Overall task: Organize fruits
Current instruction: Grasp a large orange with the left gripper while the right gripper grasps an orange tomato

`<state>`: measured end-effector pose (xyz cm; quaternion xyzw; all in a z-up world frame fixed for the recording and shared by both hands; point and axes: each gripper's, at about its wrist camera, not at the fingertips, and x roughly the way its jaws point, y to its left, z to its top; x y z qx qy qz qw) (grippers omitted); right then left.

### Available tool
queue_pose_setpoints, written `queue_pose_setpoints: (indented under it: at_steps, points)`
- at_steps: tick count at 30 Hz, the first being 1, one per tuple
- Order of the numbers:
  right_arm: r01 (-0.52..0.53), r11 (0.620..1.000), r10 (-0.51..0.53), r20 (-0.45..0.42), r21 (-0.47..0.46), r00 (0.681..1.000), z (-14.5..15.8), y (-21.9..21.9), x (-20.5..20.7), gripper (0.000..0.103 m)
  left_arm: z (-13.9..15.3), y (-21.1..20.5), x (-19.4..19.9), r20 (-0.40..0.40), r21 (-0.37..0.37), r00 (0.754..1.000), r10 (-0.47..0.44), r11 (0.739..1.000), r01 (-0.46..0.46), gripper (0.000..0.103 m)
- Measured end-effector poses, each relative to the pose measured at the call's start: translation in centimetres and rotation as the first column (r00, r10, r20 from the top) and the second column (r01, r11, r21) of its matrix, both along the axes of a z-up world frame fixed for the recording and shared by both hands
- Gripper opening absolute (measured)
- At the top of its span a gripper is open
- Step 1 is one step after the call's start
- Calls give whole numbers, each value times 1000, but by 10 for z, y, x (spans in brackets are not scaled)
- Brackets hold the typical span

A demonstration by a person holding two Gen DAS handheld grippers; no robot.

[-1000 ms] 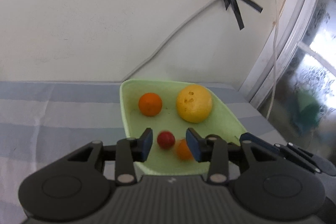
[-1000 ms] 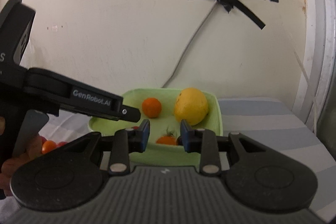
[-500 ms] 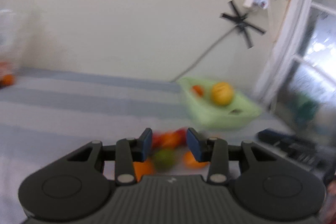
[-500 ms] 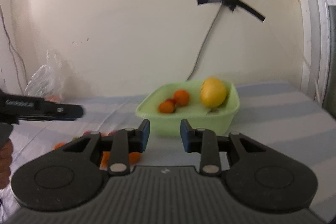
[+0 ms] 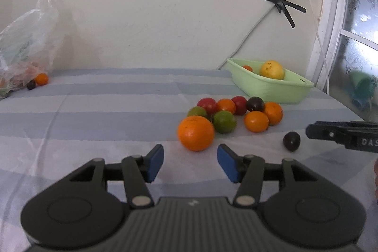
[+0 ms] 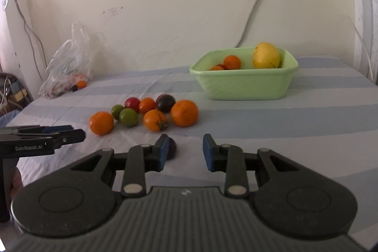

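A light green tub holds a yellow fruit and small orange ones. A cluster of orange, green, red and dark fruits lies on the striped cloth. My left gripper is open and empty, just short of a large orange. My right gripper is open and empty; a dark plum sits by its left fingertip, partly hidden. Each gripper shows in the other's view, the right and the left.
A clear plastic bag with more fruit leans on the wall at far left, an orange beside it. A cable runs down the wall behind the tub. A window frame stands at right.
Both grippers have pulled back from over the tub to the near side of the fruit cluster and have opened wider. The bag at far left has come into view.
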<state>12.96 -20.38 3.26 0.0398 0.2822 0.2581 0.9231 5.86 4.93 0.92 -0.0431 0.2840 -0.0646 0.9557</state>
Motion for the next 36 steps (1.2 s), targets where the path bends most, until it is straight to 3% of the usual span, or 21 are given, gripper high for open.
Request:
queue_pose_setpoints:
  at_steps: [3,11,22,24,25,27,28,30,36]
  points:
    - [-9,1000,9,11,-8,1000,3,6,9,34,2,0,3,6,-30,1000,-23,999,23,52]
    - [-66,998,66,35,-10,997,10,20,19,35,3,-5,17,-3,12,999,-38,999,38,56]
    - [-142,981,145,19,-129,989,0,61,32,35,-2,-15,30,-12,51,999,-51,997,52,56]
    - [-140,980,143,7,-141,990,-3,66,39,42,-2,-14,29,-9,42,999,-52,998,53,55]
    - [-145,980,147,1,-137,989,-4,67,41,45,-3,-12,30,-12,37,999,-51,998,52,54]
    - [-147,978,148,-6,-150,989,-8,71,44,46,-3,-10,31,-14,32,999,-39,999,40,42]
    - [-150,976,149,-17,-160,989,-10,73,46,46,-4,-9,31,-13,30,999,-31,999,32,42]
    - [-142,977,145,5,-162,989,-7,74,43,34,-4,-6,29,-16,11,999,-29,1000,29,41]
    - [-160,974,172,65,-158,983,-1,64,14,33,-1,-8,5,-22,-54,996,-84,995,83,41]
